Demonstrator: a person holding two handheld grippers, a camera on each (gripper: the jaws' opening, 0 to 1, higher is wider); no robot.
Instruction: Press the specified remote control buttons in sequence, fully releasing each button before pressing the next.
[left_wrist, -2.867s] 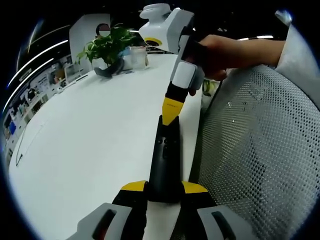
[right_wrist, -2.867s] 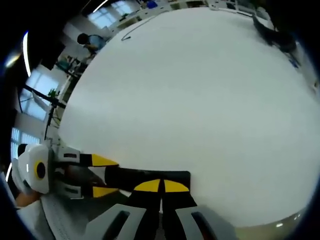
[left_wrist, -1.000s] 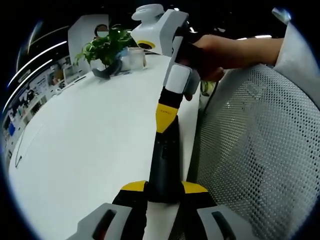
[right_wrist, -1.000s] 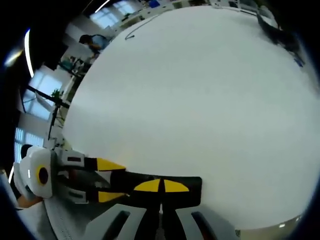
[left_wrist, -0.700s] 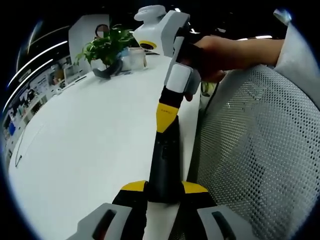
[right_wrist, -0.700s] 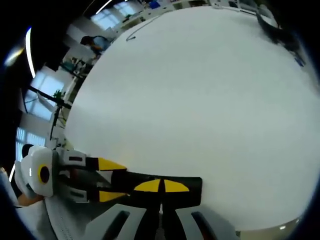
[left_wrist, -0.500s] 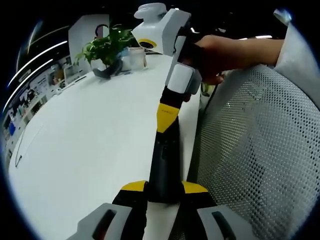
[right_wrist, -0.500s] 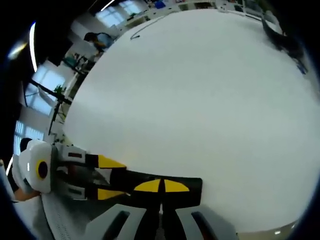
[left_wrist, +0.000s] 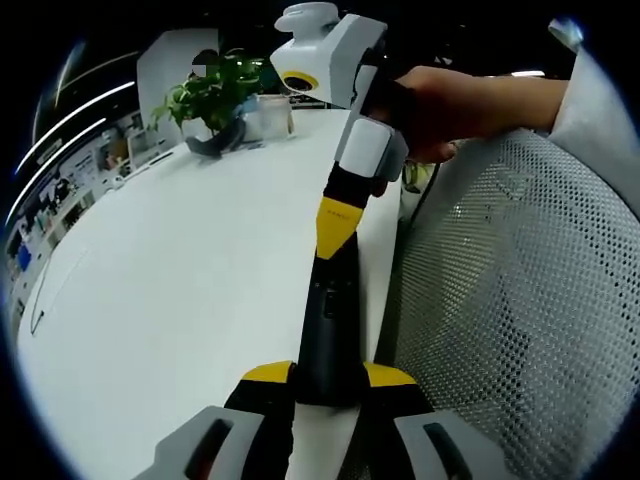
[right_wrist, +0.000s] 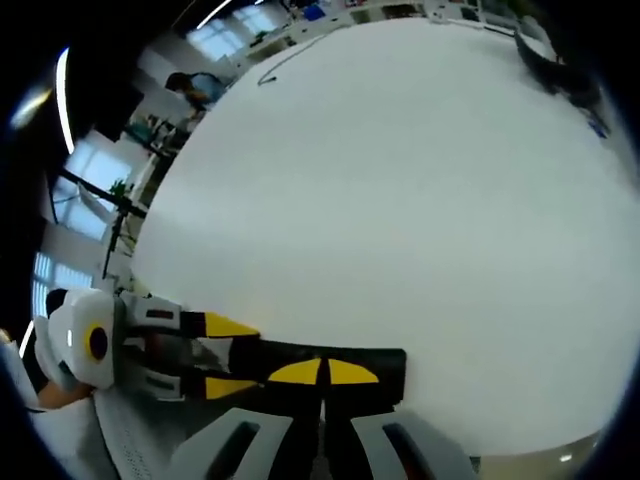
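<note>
In the left gripper view my left gripper (left_wrist: 328, 376) is shut on the near end of a slim black remote control (left_wrist: 330, 315) that points away along the table's edge. My right gripper (left_wrist: 337, 215) comes down from above with its yellow jaws shut, their tip resting on the remote's far part; a hand (left_wrist: 450, 95) holds it. From the right gripper view, my right gripper (right_wrist: 321, 372) stands shut over the remote control (right_wrist: 378, 362), which lies crosswise. The left gripper (right_wrist: 226, 355) clasps the remote's left end.
The white table (left_wrist: 170, 260) spreads to the left, with a potted plant (left_wrist: 215, 95) and a glass at its far end and a thin cable (left_wrist: 38, 305) near the left edge. A grey mesh chair back (left_wrist: 520, 300) stands close on the right.
The right gripper's tip has crept slightly farther along the remote and its body has tilted a little. The left gripper still holds the remote in the same place.
</note>
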